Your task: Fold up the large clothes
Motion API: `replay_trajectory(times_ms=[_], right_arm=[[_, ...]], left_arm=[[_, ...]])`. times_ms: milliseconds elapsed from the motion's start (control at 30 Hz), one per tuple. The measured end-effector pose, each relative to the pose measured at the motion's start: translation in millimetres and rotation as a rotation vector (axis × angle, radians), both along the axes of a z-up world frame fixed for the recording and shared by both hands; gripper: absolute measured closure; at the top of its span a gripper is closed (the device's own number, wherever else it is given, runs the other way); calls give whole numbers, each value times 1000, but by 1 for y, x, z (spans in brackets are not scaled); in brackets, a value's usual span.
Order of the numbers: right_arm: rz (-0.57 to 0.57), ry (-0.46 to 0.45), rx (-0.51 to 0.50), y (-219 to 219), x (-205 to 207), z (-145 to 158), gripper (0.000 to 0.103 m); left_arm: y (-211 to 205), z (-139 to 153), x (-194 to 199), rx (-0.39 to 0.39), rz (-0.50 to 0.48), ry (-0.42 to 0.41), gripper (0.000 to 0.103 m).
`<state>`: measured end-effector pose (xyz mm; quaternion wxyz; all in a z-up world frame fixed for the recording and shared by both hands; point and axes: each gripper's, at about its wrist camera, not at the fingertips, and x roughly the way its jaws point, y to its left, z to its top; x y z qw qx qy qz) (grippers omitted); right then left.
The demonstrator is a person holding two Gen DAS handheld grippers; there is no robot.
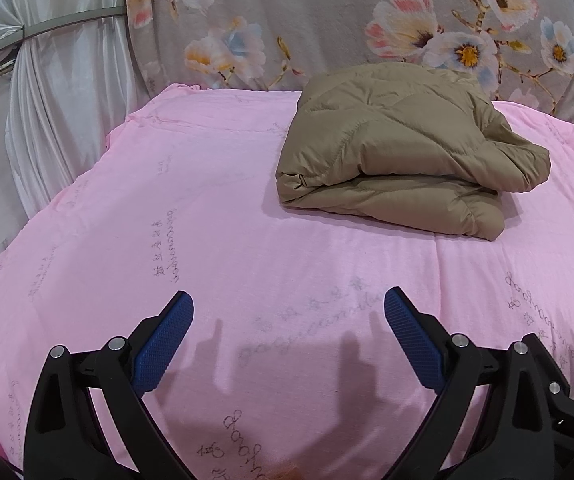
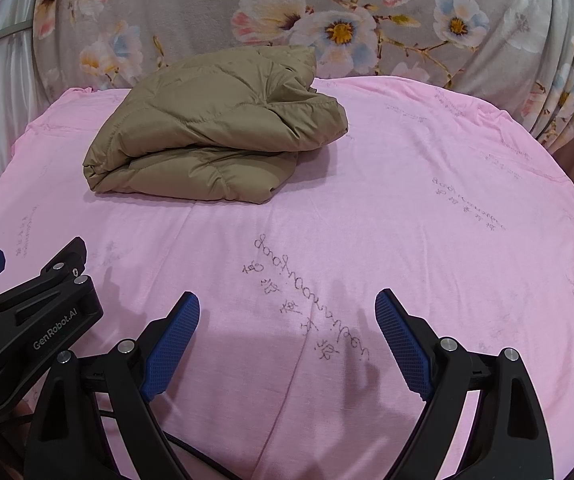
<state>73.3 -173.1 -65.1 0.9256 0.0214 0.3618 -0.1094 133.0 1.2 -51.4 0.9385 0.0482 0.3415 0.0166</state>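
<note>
Nearest the lens, the left tongs (image 1: 289, 304) stand spread wide with nothing between their blue pads, low over the pink sheet (image 1: 215, 184); the right tongs (image 2: 287, 306) are spread the same way and equally bare, just beside the left ones and well short of the garment.

The tan puffer jacket (image 1: 399, 148) lies toward the far side of the bed, near the floral blanket (image 1: 327, 20) that rises behind it. It looks already folded into a thick bundle: the near edge shows stacked, rounded layers, the quilted top panel is fairly smooth, and one end bulges out in a loose lobe, which the right wrist view (image 2: 215, 128) shows overhanging the lower layers. By this look the folding seems done or nearly so.

The risk from here lies in the jacket's own spring. Padded fill pushes back, and the shell looks slick, so the upper layers could slide or puff open if nudged. A pinch that catches only the top layer would likely peel the bundle apart rather than shift it whole. That overhanging lobe is the weak spot; pressing or tugging there could spill the fold sideways. Reaching in low could also drag the loose sheet, which already shows creases, and pull the jacket askew with it.

Beyond the bed, a pale curtain (image 1: 59, 92) hangs at the left side.
</note>
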Motion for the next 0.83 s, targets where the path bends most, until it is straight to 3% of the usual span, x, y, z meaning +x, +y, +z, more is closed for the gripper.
replay_trajectory(times_ms=[833], right_arm=[[-2,5,5,0,0,-2,16]], left_arm=[[-4,0,-1,9,3,-4,11]])
